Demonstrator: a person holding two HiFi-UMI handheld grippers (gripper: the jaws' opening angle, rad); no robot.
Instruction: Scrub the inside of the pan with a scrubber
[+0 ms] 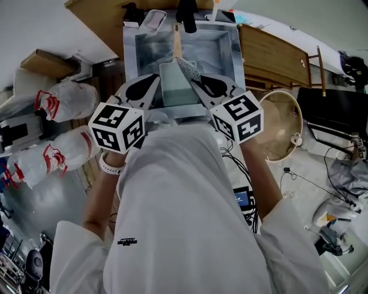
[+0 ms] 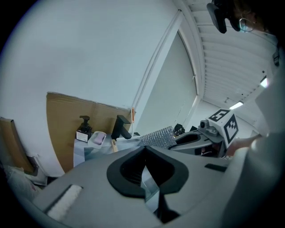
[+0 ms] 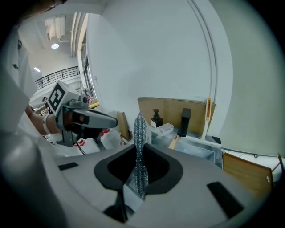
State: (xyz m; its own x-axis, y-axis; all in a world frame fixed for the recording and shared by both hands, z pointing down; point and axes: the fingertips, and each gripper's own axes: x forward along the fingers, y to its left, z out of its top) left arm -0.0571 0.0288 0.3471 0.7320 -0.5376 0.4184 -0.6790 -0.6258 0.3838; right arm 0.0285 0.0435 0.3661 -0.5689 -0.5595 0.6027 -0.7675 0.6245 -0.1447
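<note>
Silvery mesh scrubber [image 3: 140,127] in right hand-held gripper [image 3: 142,149], by pan [image 1: 172,86].

Steel sink [image 1: 223,49], seen from above, with the floor [image 1: 313,166] around it. On the sink's rear ledge are set, left to right, a dark pump bottle [image 3: 156,119], a soap dish [image 1: 154,20] and a black tap [image 1: 187,17]. A rectangular pan [image 1: 178,86] is shown over the basin, its wooden handle [image 1: 177,41] directed toward the tap; whether it rests on the basin floor cannot be told. On the floor to the left, two filled clear bags [image 1: 66,99] with red print are laid near a cardboard box [image 1: 49,60]; to the right, a round basin [image 1: 284,123] and loose cables [image 1: 310,184] are seen
</note>
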